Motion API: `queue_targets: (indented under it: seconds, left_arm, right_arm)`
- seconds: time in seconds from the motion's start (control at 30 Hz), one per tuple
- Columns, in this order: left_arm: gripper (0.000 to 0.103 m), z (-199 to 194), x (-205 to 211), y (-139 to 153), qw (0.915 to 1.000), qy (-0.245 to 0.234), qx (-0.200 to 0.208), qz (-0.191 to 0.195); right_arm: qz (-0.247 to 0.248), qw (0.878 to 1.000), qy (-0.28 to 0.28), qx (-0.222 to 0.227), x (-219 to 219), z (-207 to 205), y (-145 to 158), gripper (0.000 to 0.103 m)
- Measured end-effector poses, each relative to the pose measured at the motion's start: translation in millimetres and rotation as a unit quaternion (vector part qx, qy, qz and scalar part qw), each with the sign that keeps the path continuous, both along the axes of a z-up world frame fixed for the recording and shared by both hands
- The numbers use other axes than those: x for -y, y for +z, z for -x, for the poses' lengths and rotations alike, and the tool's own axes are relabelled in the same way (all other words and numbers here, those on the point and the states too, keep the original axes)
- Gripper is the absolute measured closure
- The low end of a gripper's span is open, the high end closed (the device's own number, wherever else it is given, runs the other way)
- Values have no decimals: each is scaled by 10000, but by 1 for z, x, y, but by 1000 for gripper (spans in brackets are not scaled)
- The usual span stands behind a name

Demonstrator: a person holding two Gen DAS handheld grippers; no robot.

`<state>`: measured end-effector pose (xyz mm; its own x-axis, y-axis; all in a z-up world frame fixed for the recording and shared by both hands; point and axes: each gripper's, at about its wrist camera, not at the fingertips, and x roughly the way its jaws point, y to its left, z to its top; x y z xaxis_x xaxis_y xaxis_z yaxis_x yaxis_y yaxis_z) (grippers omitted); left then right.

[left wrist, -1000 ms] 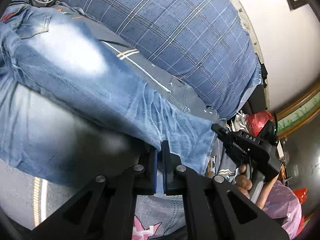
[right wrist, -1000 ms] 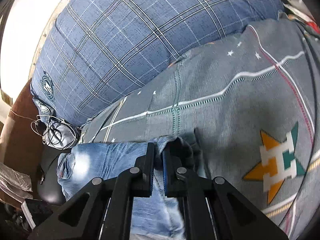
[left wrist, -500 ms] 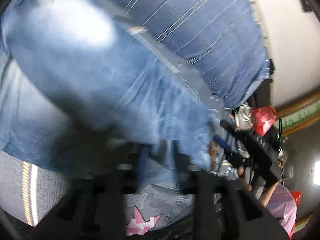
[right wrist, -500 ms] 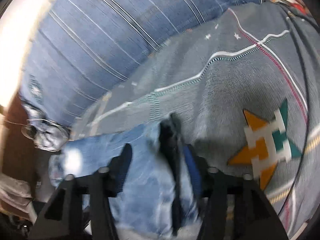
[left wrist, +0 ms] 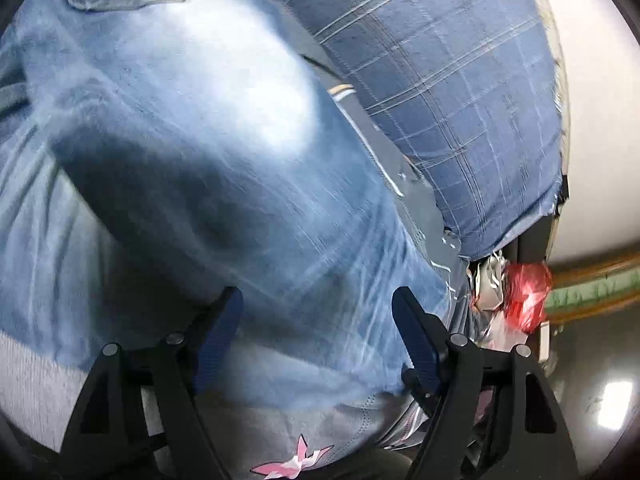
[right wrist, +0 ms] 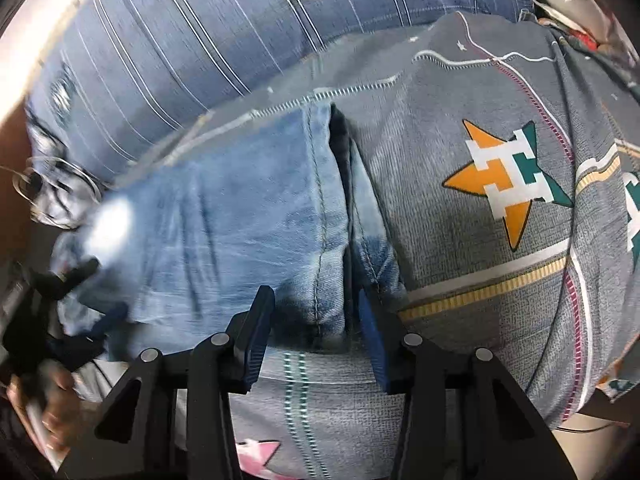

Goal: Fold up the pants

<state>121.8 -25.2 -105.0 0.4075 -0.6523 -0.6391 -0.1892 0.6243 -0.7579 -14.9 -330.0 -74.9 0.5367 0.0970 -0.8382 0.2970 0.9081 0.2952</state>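
On a grey patterned bedspread, a pair of faded blue denim pants lies folded over on itself, with its hemmed leg ends stacked at the right side of the bundle and a dark gap showing between the layers there. Seen from the right wrist camera, the right gripper sits low at the near edge of the pants with its two blue-padded fingers spread wide apart, one on each side of the hem, gripping nothing. At the far left of that same view the left gripper appears, its fingers also parted, held by a bare hand near the left end of the denim. From the left wrist camera, the pants fill most of the view, pale and washed out in the middle and motion-blurred, and the left gripper shows its fingers standing wide, empty, with denim lying between and beyond them. Behind the pants a large blue plaid pillow rests against the bedspread. An orange and green star is printed on the bedspread just to the right of the pants. Past the pillow's corner, a red crinkled bag lies beside a white wall.
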Motion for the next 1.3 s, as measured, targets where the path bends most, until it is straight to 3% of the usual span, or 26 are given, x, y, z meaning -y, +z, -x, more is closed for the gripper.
queue_targets:
  seconds: [0.1, 0.27, 0.53, 0.6, 0.67, 0.7, 0.97, 1.0, 1.03, 1.1, 1.17, 1.3]
  left_arm:
    - [33, 7, -8, 0, 9995, 67, -183, 247]
    - [33, 25, -5, 9, 9996, -87, -219, 123]
    - [33, 22, -2, 3, 9994, -89, -319, 74]
    - [33, 22, 0, 3, 9996, -91, -281, 17]
    - [33, 22, 3, 3, 9996, -111, -242, -96]
    - [33, 22, 3, 3, 9996, -110, -235, -109]
    - [37, 8, -13, 0, 9991, 307, -243, -135]
    - [47, 5, -17, 1, 9988, 397, -218, -179]
    - [71, 2, -21, 2, 9984, 463, -181, -258]
    - [94, 2, -21, 1, 9981, 380, -208, -427]
    - [97, 15, -24, 6, 9980, 503, -167, -351]
    - [97, 52, -26, 42, 9944, 579, 592, -653]
  right_arm:
    - [-4, 9998, -136, 157, 1, 5, 7, 65]
    - [-368, 9981, -265, 422, 14, 23, 10, 60]
    - [-569, 9974, -299, 331, 19, 21, 3, 56]
    - [-340, 9990, -171, 236, 10, 16, 1, 56]
    - [-72, 9995, 109, 290, -4, 13, 5, 90]
    - [70, 9994, 155, 299, -10, 13, 7, 98]
    - [8, 9936, -78, 1123, 19, 26, 48, 102]
    - [-15, 9937, -52, 1122, 22, 23, 49, 102]
    - [-26, 9942, -18, 1074, 27, 17, 49, 102]
    - [-76, 9964, 76, 845, 34, 8, 42, 102]
    - [-184, 9974, 51, 694, 38, 6, 31, 102]
    - [-166, 9963, 148, 836, 31, 13, 34, 102]
